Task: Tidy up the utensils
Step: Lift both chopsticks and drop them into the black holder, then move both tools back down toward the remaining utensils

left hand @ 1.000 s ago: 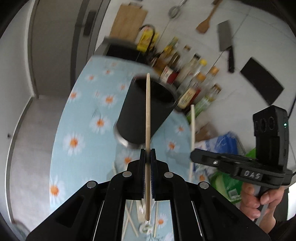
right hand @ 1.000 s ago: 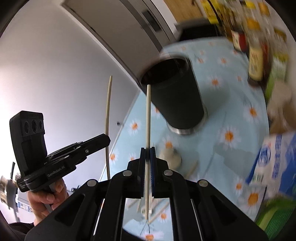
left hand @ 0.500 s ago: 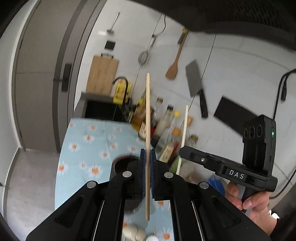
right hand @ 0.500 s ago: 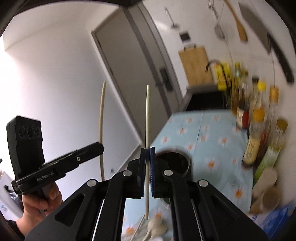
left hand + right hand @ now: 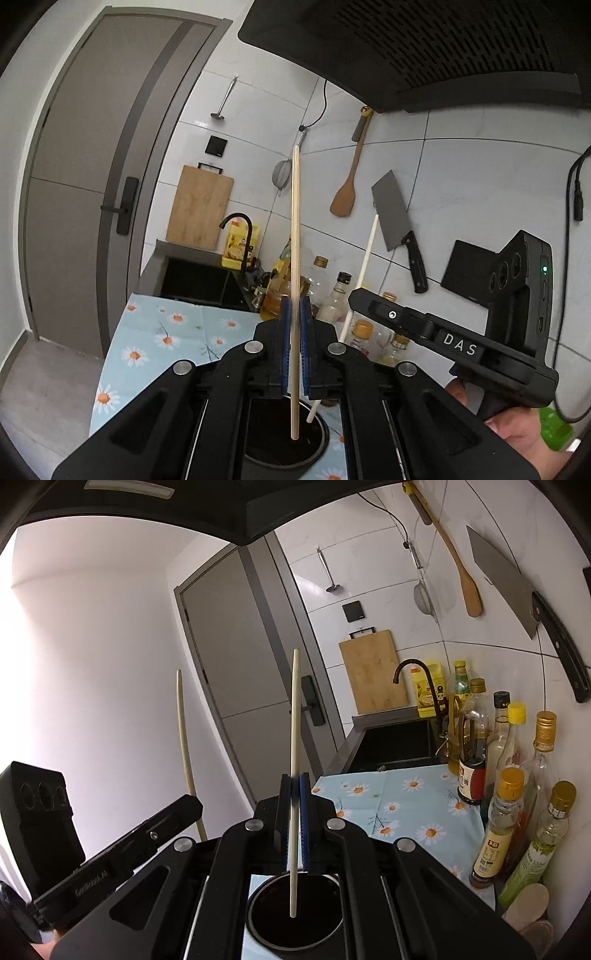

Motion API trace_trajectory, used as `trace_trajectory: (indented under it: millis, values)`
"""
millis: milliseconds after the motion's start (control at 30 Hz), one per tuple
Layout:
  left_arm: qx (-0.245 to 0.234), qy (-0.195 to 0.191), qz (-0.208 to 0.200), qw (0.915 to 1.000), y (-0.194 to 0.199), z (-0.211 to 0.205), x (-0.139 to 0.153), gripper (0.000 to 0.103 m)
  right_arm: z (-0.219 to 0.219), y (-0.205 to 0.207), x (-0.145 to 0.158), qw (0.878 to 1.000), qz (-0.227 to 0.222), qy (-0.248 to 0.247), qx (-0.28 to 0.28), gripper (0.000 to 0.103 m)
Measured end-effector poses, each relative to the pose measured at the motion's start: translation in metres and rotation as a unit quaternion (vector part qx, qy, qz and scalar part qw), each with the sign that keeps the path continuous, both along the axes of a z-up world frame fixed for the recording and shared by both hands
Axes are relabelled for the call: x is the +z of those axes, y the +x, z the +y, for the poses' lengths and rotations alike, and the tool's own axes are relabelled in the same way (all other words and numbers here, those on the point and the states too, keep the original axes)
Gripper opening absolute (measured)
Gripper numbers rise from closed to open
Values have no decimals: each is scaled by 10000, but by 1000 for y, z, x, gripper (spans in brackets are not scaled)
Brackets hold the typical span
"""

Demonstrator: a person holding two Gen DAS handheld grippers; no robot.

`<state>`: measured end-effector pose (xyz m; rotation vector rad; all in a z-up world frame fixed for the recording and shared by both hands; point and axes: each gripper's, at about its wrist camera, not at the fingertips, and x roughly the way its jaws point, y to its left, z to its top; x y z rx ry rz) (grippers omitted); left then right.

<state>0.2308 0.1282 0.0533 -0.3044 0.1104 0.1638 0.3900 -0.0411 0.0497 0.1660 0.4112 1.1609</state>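
Left wrist view: left gripper clenched on a wooden chopstick, blue pads pinching it near its lower third. Chopstick's long axis is close to vertical, top end up against the wall tiles, bottom tip hanging just over the mouth of the dark utensil holder that sits directly below the jaws on the daisy-print tablecloth. So the target lies straight down from the tongs, in line with the stick. Right gripper comes in from the right, held in a hand, carrying a pale chopstick tilted a bit, its lower tip also over the holder rim, just beside the first stick's tip. Right wrist view: right gripper clamped on the pale chopstick, again near upright, bottom tip hanging inside the outline of the utensil holder opening; cannot tell if the tip is below the rim or just above it. Left gripper shows at the left with its wooden chopstick standing up; its lower end is hidden behind the right gripper body. Sauce bottles stand along the wall on the right, well apart from the holder. Judgement: both sticks are lined up tip-down over the holder, neither hand clearly nearer; next move looks like a straight drop or lowering along the stick axis, main risk is a tip catching the rim or the two sticks knocking together.
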Motion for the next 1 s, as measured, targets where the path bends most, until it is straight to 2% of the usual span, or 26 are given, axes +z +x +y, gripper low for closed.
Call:
trace_trajectory:
  millis: [100,167,367,500,567,600,767,833,867,1000]
  values:
    - [-40,24,-99,9999,6,-1,-8,4,3,6,-11,9999,-5,149,24,6]
    - [-30,-2,-23,10000,12,0,-13,4,5,7,-15,9998,17,171,40,6]
    - [78,-166,259,9995,18,5,-32,4,13,9,-32,9999,112,-60,37,6]
    - [-79,-330,416,9986,21,5,-40,4,20,7,-40,9995,214,-189,147,6]
    - [-105,-364,432,9983,19,4,-42,5,21,6,-43,9991,284,-249,186,15]
    - [-78,-331,448,9984,18,3,-42,5,21,5,-43,9990,307,-257,207,20]
    - [-61,-301,535,9981,13,1,-41,6,14,3,-39,9991,349,-197,137,20]
    - [6,-352,524,9980,11,3,-41,16,11,1,-34,9993,319,-174,113,20]
    - [11,-368,518,9980,10,3,-41,17,9,1,-32,9993,318,-148,103,20]
    - [16,-332,525,9981,6,1,-39,17,3,-3,-26,9994,322,-99,88,20]
